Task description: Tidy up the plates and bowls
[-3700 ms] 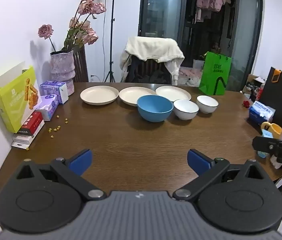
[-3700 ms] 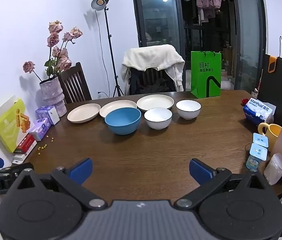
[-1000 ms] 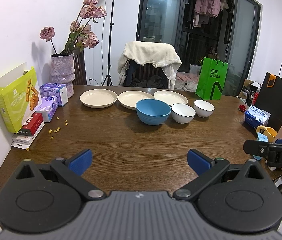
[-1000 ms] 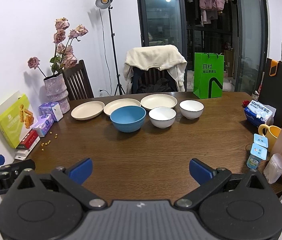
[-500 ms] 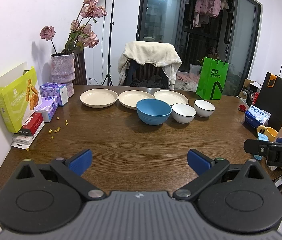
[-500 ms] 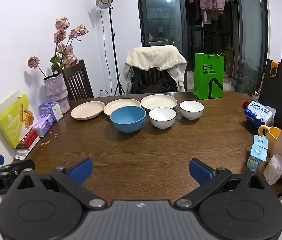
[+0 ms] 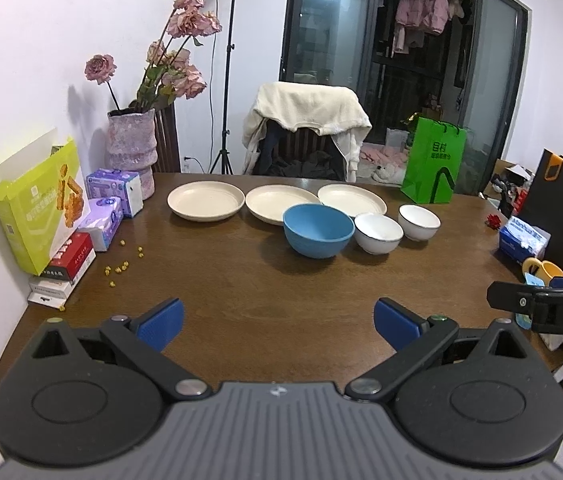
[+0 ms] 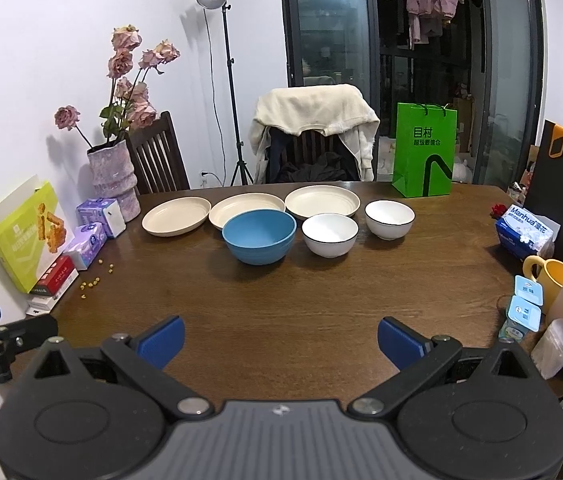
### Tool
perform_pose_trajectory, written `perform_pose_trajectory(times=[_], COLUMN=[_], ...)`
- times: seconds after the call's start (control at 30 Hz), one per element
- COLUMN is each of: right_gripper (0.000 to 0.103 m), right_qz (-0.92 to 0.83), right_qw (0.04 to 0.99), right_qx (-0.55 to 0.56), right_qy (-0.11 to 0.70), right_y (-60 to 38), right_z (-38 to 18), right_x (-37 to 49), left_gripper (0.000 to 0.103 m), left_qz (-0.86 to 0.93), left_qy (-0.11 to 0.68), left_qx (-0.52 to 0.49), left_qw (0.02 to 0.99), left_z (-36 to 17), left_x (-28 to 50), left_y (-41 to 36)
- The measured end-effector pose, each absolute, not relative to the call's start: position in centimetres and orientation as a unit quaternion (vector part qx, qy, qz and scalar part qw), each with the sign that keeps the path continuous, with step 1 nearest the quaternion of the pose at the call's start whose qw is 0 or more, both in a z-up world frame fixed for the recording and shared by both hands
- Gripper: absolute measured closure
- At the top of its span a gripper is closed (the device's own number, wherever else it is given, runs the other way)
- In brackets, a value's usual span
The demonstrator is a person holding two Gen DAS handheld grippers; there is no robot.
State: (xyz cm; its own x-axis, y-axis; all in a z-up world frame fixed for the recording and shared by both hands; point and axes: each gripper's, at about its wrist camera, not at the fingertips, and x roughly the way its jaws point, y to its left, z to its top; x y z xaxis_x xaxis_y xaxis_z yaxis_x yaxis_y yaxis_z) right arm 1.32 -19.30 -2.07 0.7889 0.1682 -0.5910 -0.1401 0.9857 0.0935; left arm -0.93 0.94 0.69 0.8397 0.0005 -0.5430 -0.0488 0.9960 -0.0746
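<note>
So the wooden dining table (image 7: 241, 288) fills most of both wrist views, stretching out ahead of both tools. The left gripper (image 7: 277, 322) sits low over the near edge with its blue fingertips spread wide apart, nothing between them. Same deal with the right gripper (image 8: 279, 340): jaws apart, holding nothing, hanging over the near edge too.

Well ahead of both, toward the far side of the table, three cream plates run in a row: the left plate (image 7: 205, 201), the middle plate (image 7: 277, 204) and the right plate (image 7: 351, 199). Just in front of that row, closer to the tools, is the blue bowl (image 7: 317, 235), overlapping the middle plate's near rim from this angle. To its right sit two white bowls with dark rims, side by side: the nearer white bowl (image 7: 378, 233) and the farther white bowl (image 7: 418, 222).

Off to the left of the grippers, little yellow bits (image 7: 121, 268) are scattered beside some boxes.
</note>
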Motion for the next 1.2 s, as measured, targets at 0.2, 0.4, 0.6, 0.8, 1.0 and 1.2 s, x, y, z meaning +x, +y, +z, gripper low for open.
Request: perform_pose_trajectory(times=[0.2, 0.4, 0.6, 0.8, 1.0, 1.2], right_gripper=[0.000, 0.000, 0.000, 0.000, 0.000, 0.000], right_qz=[0.096, 0.113, 0.128, 0.139, 0.152, 0.163], right_qw=[0.944, 0.941, 0.941, 0.939, 0.937, 0.935], right_qx=[0.020, 0.018, 0.013, 0.009, 0.004, 0.003], right_qy=[0.314, 0.317, 0.314, 0.313, 0.313, 0.315], right_y=[-19.7, -20.5, -21.8, -23.0, -23.5, -23.6], right_z=[-1.8, -1.7, -1.7, -1.8, -1.8, -1.8], right_x=[3.7, 6.4, 9.2, 11.5, 13.1, 14.2], left_gripper=[0.000, 0.000, 0.000, 0.000, 0.000, 0.000], left_qz=[0.025, 0.044, 0.061, 0.074, 0.087, 0.091], left_qy=[0.280, 0.273, 0.266, 0.264, 0.270, 0.272], left_qx=[-0.053, -0.055, -0.060, -0.063, -0.066, -0.074], left_qw=[0.958, 0.959, 0.960, 0.960, 0.957, 0.955], left_z=[1.5, 2.0, 2.3, 2.5, 2.5, 2.7], left_x=[1.5, 3.4, 5.4, 6.6, 7.8, 8.8], left_y=[0.6, -0.4, -1.4, -2.5, -2.9, -2.4])
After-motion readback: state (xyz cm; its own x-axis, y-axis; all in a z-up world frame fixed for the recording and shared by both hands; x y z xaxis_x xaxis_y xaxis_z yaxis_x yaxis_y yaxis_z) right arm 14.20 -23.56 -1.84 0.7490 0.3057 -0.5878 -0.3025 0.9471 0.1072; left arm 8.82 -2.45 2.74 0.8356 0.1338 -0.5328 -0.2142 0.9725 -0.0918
